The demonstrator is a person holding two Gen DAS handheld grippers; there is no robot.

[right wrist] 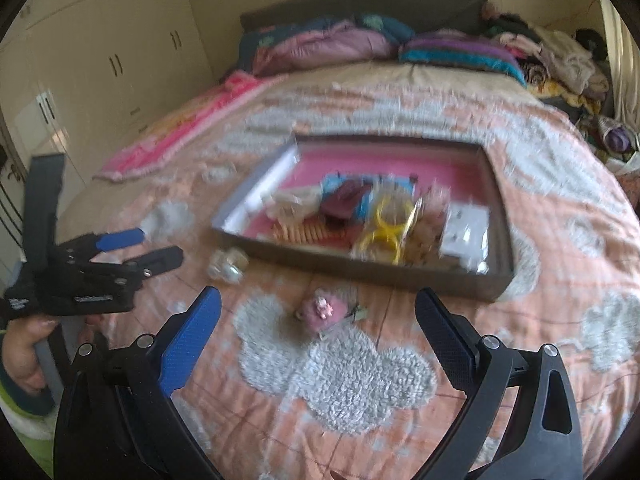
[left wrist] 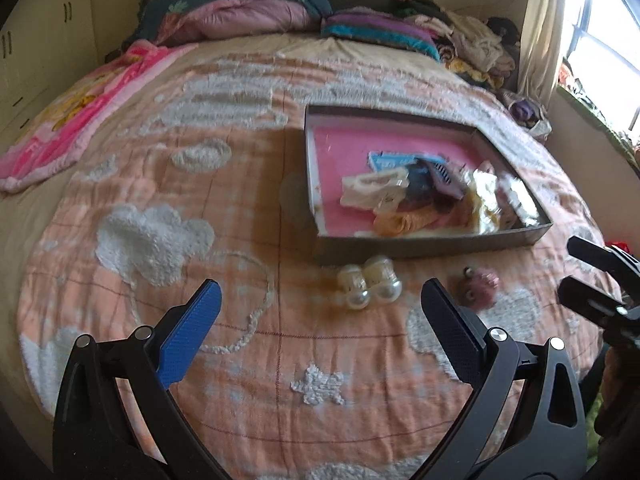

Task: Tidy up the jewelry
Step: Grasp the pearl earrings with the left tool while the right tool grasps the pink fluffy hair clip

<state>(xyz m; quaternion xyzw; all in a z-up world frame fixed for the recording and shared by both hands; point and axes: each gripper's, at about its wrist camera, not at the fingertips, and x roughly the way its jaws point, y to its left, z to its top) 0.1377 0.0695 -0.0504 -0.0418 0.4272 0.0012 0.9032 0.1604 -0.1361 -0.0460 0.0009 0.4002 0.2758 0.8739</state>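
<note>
Left gripper [left wrist: 320, 316]: fingers spread wide, nothing between them, hovering above the bedspread [left wrist: 240, 360] on the near side of the box [left wrist: 432, 246]. Right gripper [right wrist: 318, 324]: likewise spread wide and empty, also on the near side of the box. Each gripper shows in the other's camera — the right one at the far right edge of the left view, the left one at the left edge of the right view with a hand [right wrist: 24, 356] wrapped around its handle. Pair of pearl clips [left wrist: 370, 282]: on the bedspread just in front of the box's near wall, toward its left corner, ahead of the left gripper's open fingers and untouched. Pink fuzzy trinket [right wrist: 322, 310]: on the bedspread a little nearer than the box's front wall, to the right of the pearl clips, resting at the top edge of a white cloud patch [right wrist: 340, 368] and lying between the right gripper's fingers in its view, not gripped. The box — shallow, grey-walled, pink-lined — sits open on the bedspread; its contents are heaped toward the near right part: yellow rings [right wrist: 386, 224], a white card [right wrist: 466, 228], a blue packet [left wrist: 386, 160], a dark red pouch [right wrist: 346, 198], other items too blurred to tell. Beyond the box, folded blankets [left wrist: 256, 12] lie against the headboard.
</note>
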